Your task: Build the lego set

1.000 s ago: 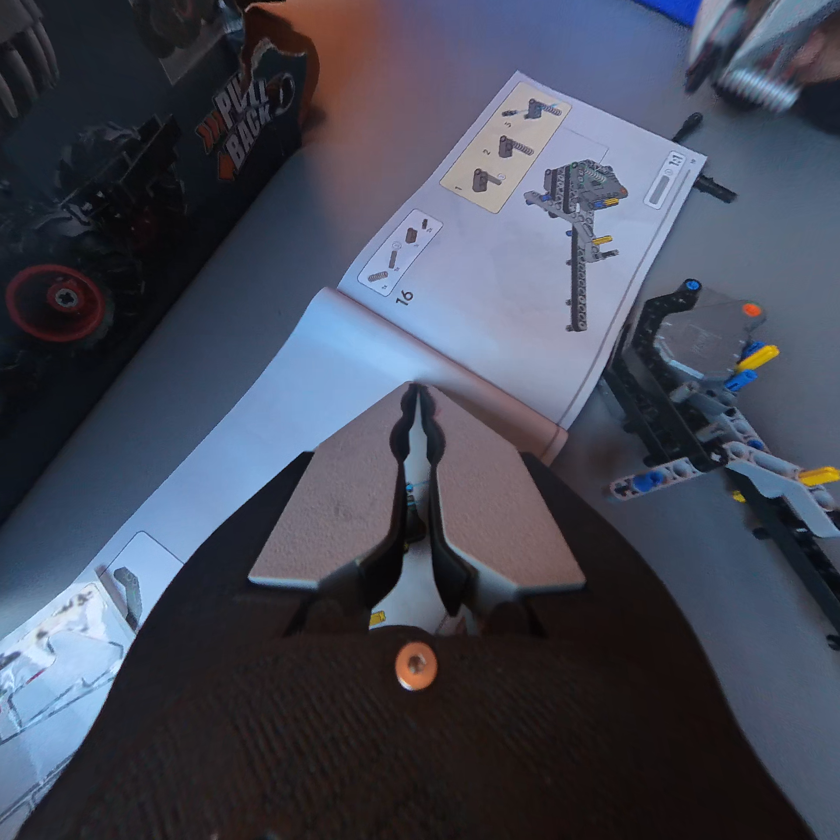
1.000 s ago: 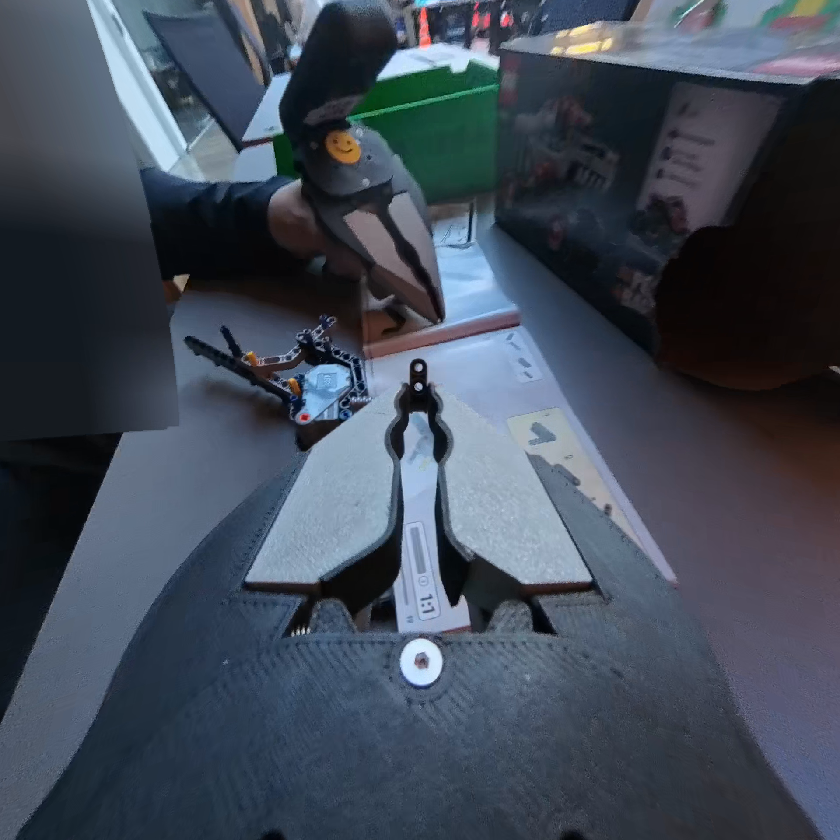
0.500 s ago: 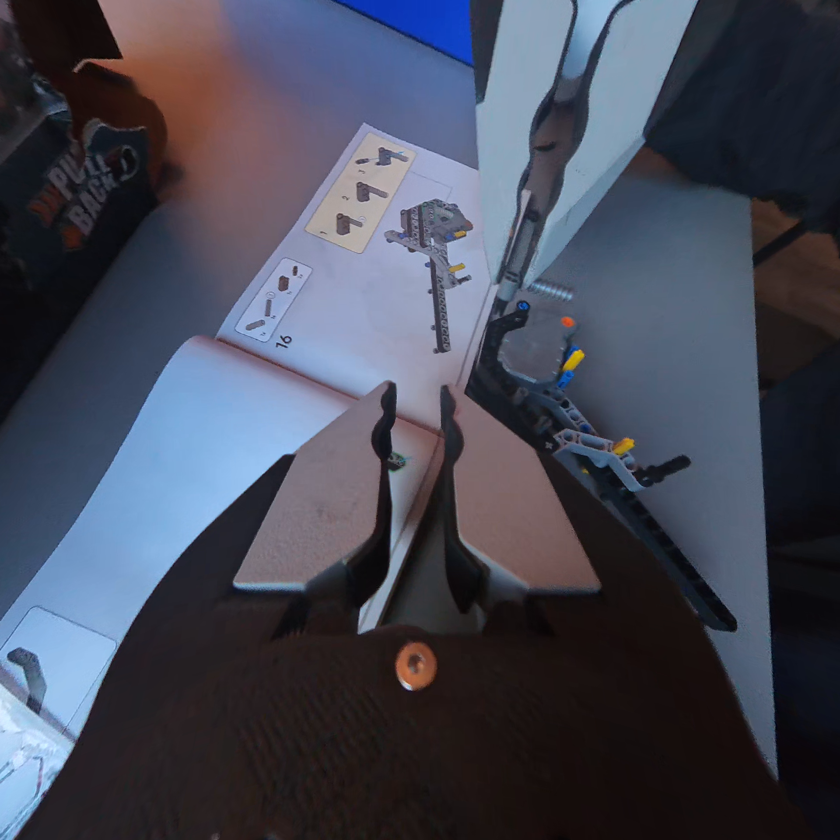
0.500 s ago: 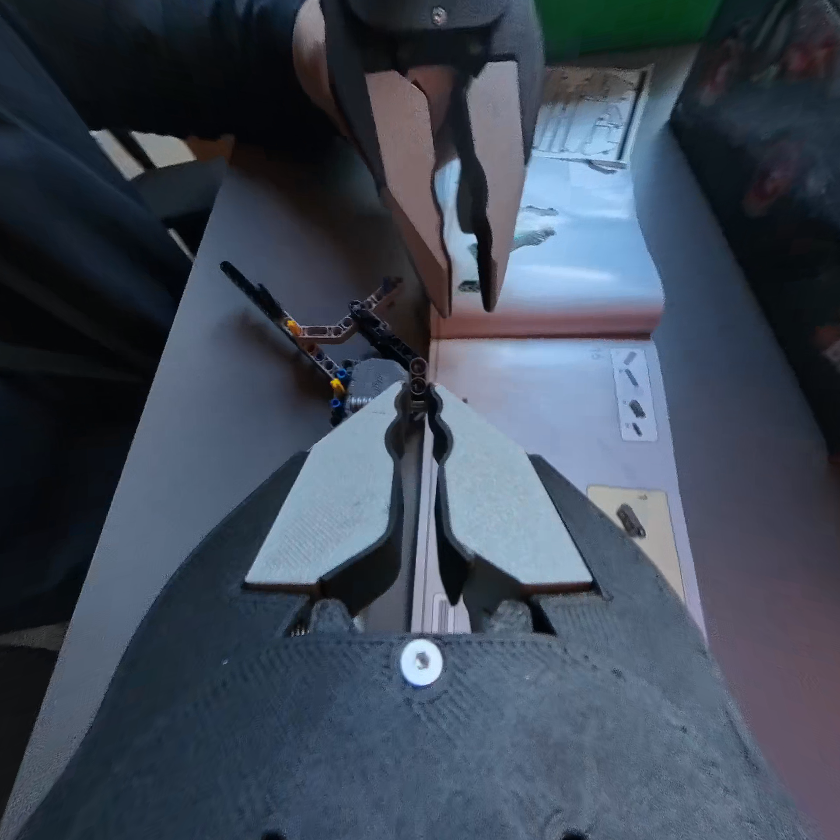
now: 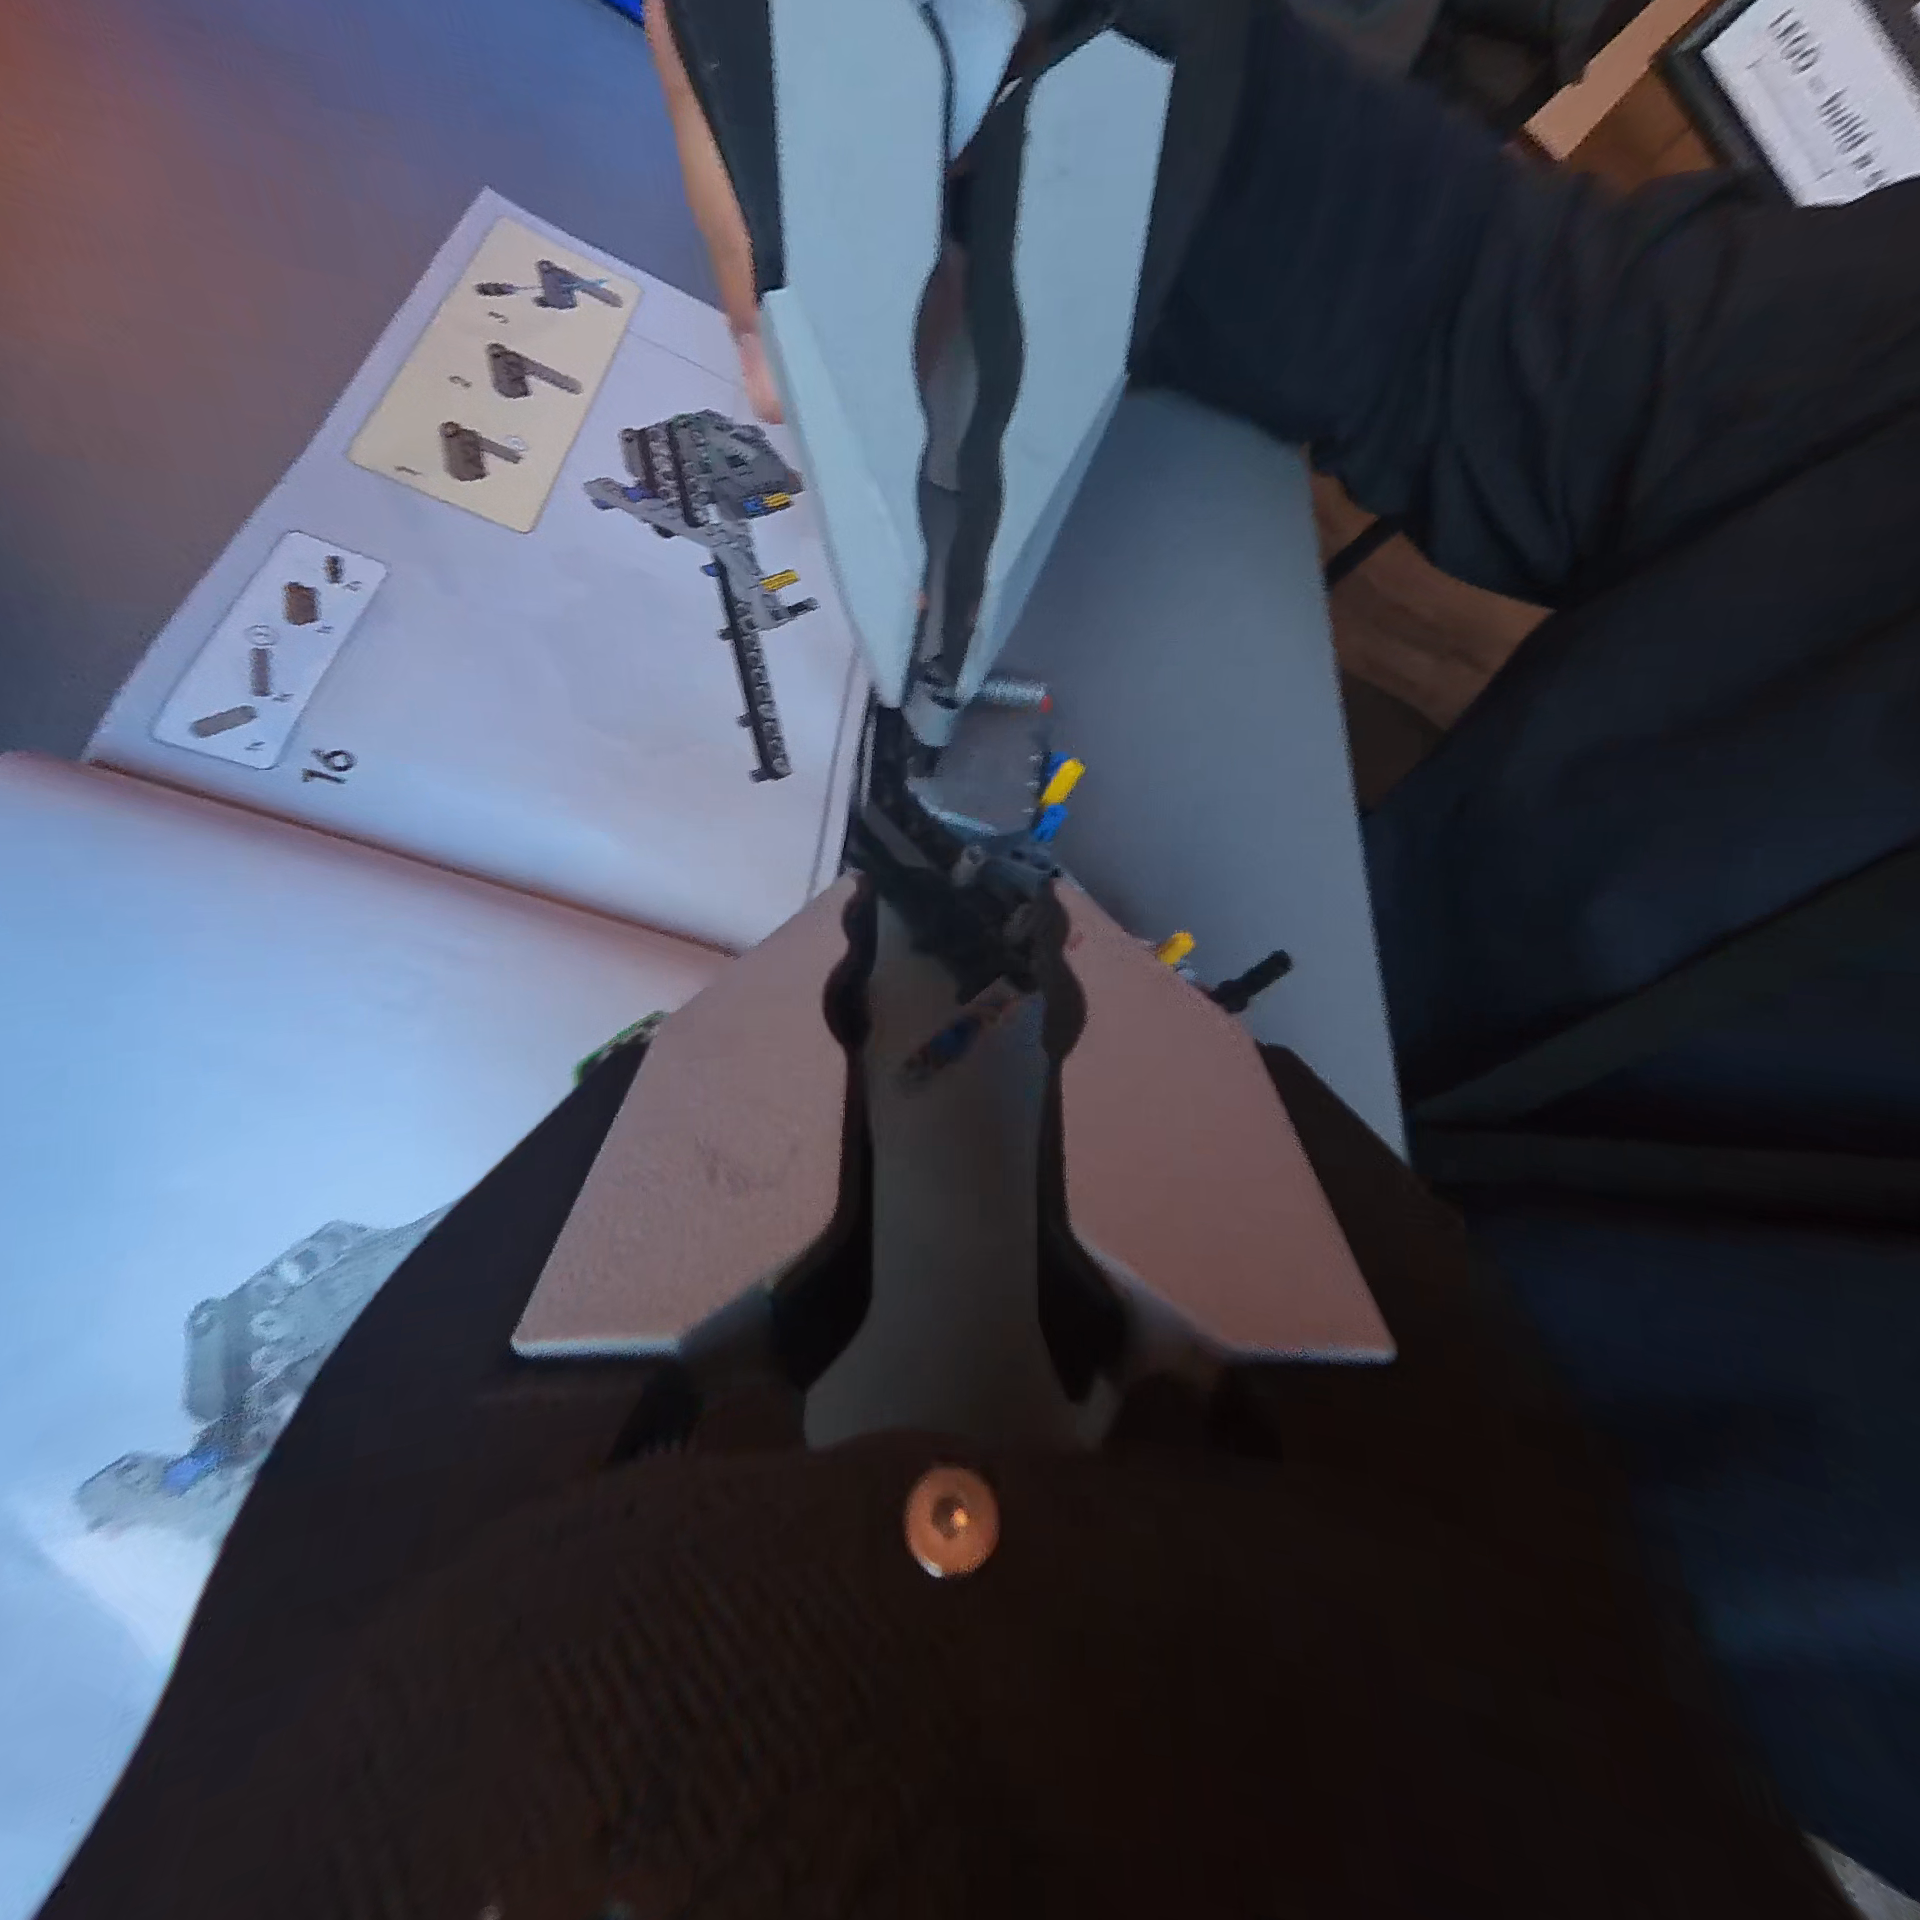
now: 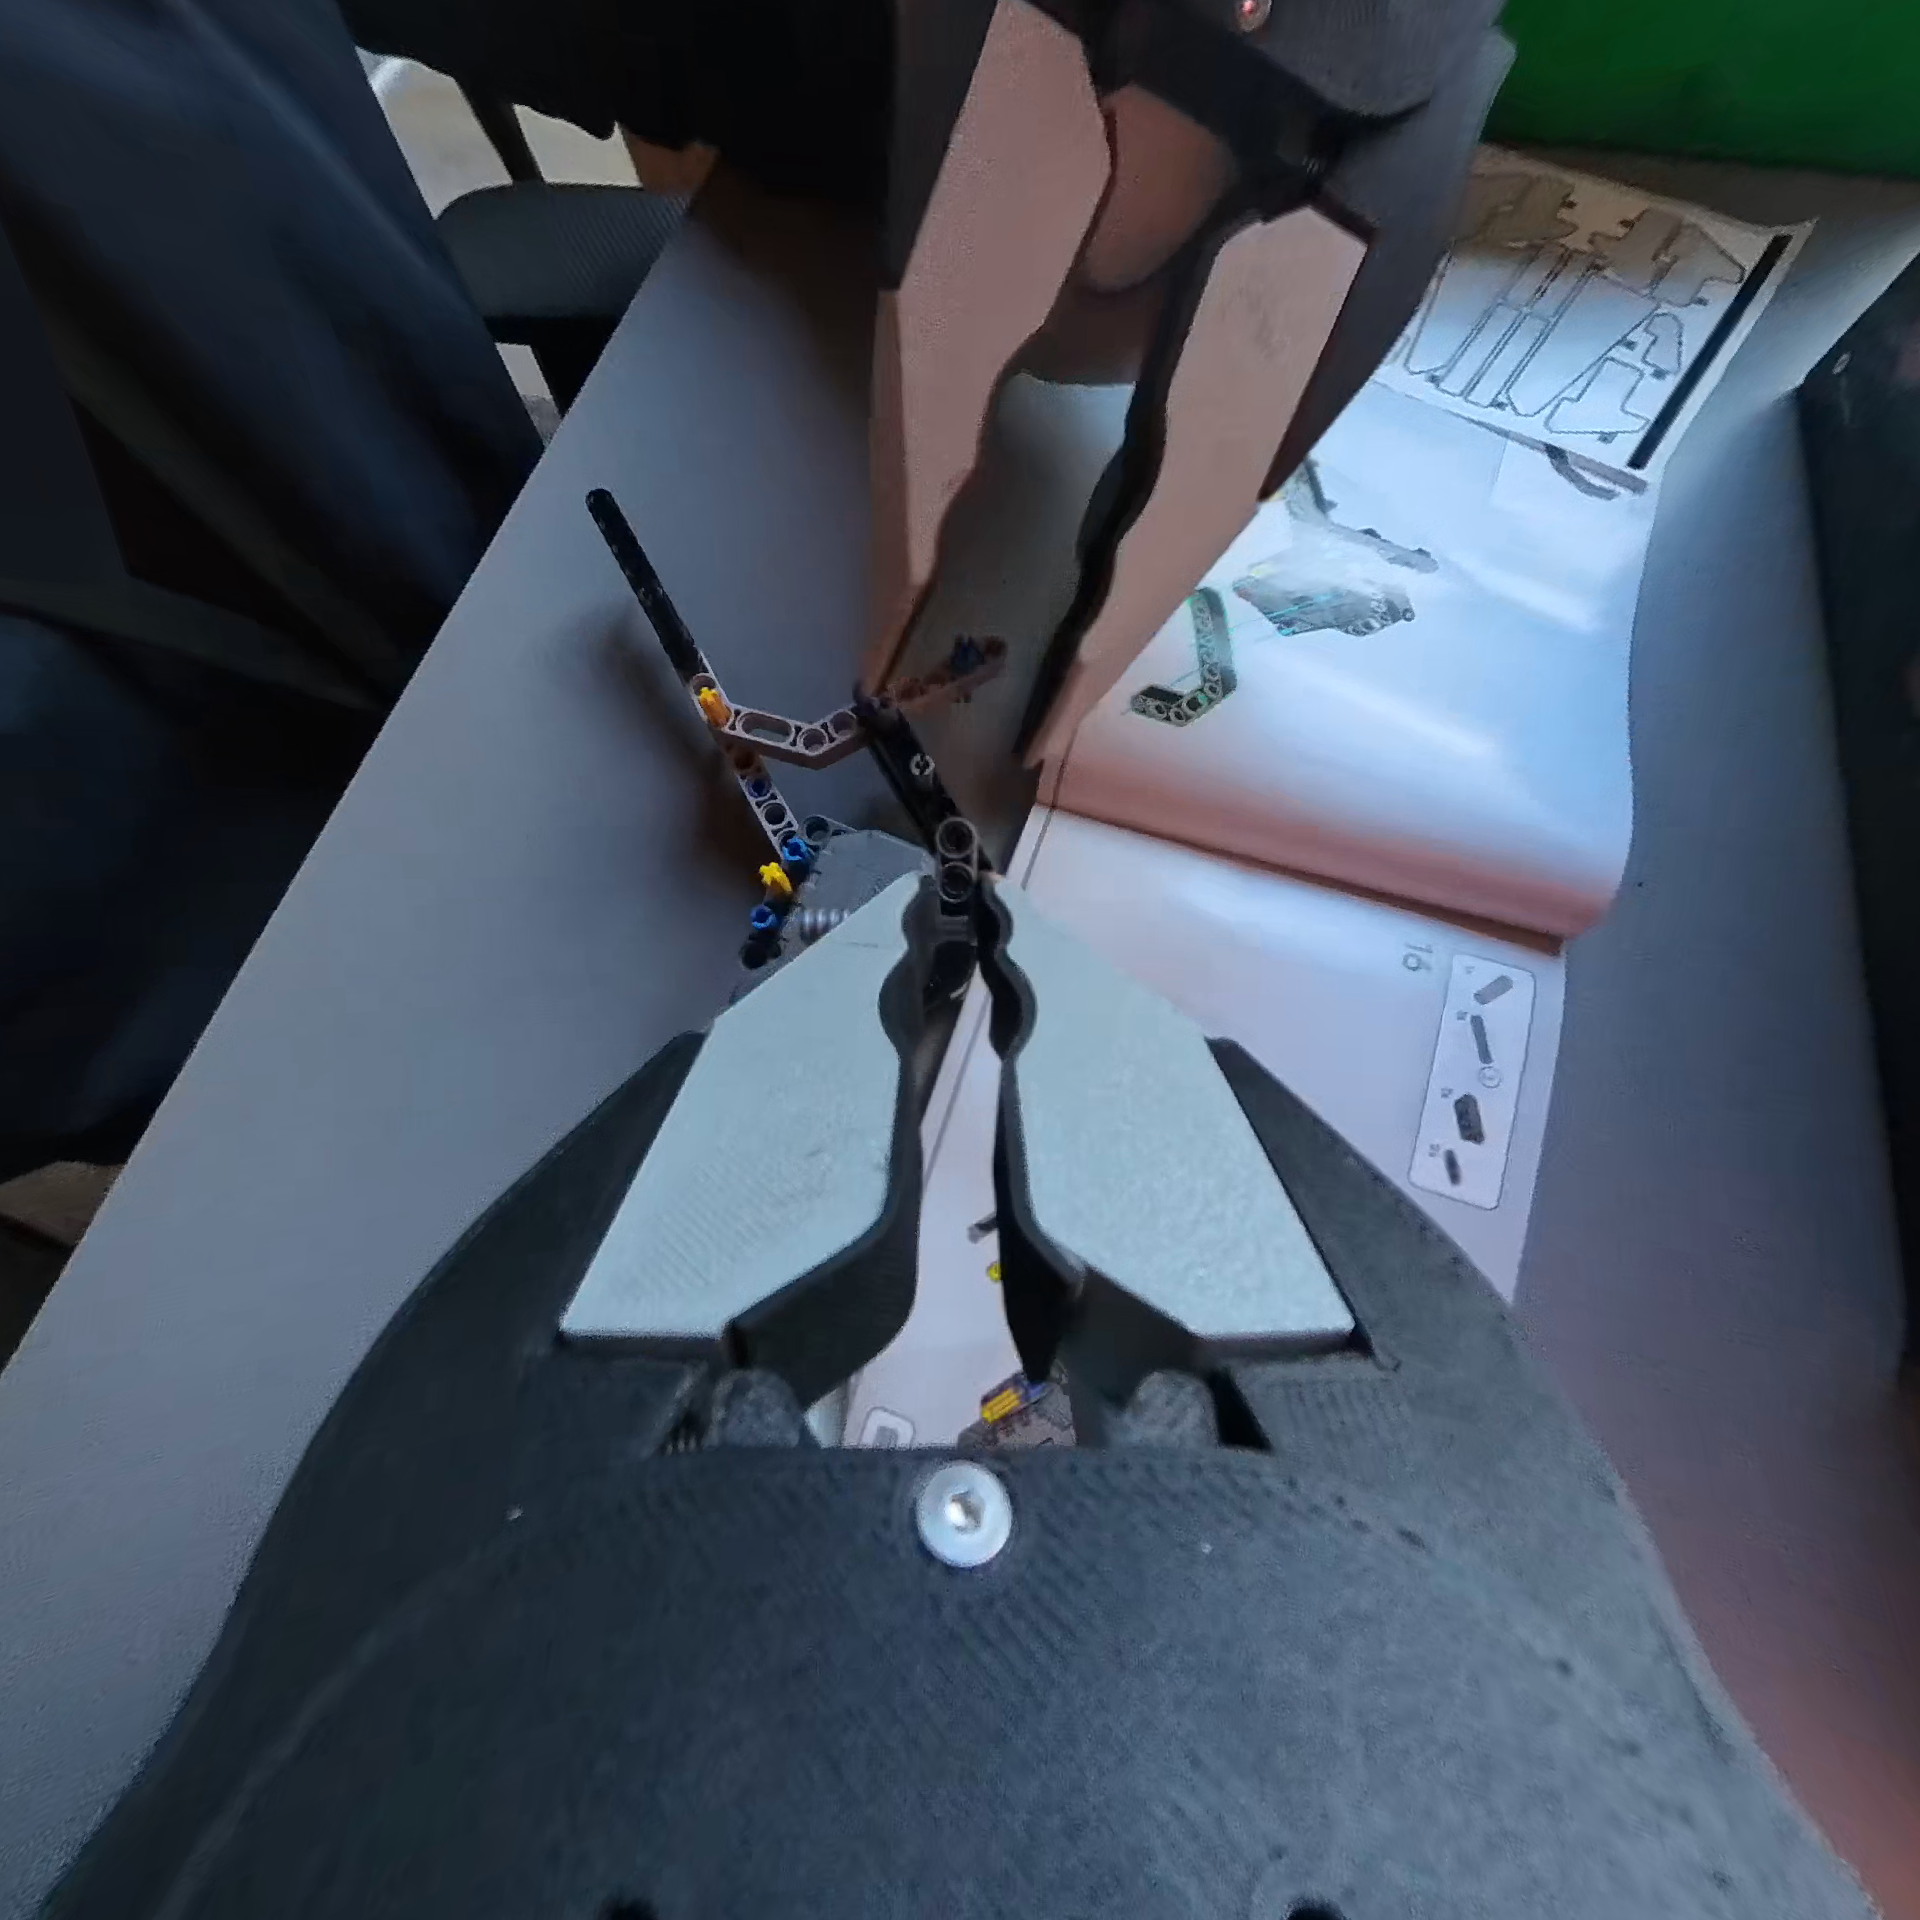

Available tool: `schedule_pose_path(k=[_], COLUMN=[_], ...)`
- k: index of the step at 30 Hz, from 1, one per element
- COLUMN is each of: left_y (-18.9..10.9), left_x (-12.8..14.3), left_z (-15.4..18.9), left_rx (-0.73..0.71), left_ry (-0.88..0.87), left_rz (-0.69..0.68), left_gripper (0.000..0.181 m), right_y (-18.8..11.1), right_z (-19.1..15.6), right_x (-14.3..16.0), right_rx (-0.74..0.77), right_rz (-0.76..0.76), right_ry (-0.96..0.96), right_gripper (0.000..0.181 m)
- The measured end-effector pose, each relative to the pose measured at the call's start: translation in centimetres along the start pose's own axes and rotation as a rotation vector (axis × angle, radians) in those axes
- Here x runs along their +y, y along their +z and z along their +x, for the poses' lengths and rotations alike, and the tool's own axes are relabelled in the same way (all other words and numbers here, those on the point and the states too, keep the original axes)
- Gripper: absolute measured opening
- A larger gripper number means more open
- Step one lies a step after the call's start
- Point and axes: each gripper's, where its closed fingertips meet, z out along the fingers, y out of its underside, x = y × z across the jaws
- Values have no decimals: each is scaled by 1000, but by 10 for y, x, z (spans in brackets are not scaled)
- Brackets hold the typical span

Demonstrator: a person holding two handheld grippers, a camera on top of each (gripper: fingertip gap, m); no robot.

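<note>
On the grey table (image 6: 416, 1039) beside the booklet (image 6: 1299, 935), our right gripper (image 6: 951, 904) clenches a black connector (image 6: 956, 862) just short of the chassis (image 6: 831, 748); our left gripper (image 5: 951, 935) straddles its far end, unclenched.

instruction booklet (image 5: 540, 665) | printed step number and part counts, perhaps blurred | wording withheld

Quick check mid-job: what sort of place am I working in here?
Probably an office or workshop desk used for a toy build. A plain grey table holds an open instruction booklet and a half-built lego assembly; a green bin sits at the far end.
</note>
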Motion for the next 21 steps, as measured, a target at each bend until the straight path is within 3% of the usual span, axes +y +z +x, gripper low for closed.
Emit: schedule_pose_path(k=[3,7,9,13,21], left_y=[5,17,22,23,23], left_x=[-4,7,13,13,12], left_z=[11,4,0,1,-2], left_rx=[51,-14,-52,-70,64], left_ry=[-31,-28,-4,129,106], left_rz=[2,-90,-141,-188,-186], left_gripper=[33,28,32,20,18], right_y=[0,2,4,3,4], right_z=[-2,-4,-1,-4,-8], right_x=[-5,-6,-2,0,3], right_rx=[-29,-44,-26,-46,-54], right_rz=[-5,-37,-59,-61,-103], right_ry=[-30,-59,-49,-41,-38], right_gripper=[4,4,5,4,5])
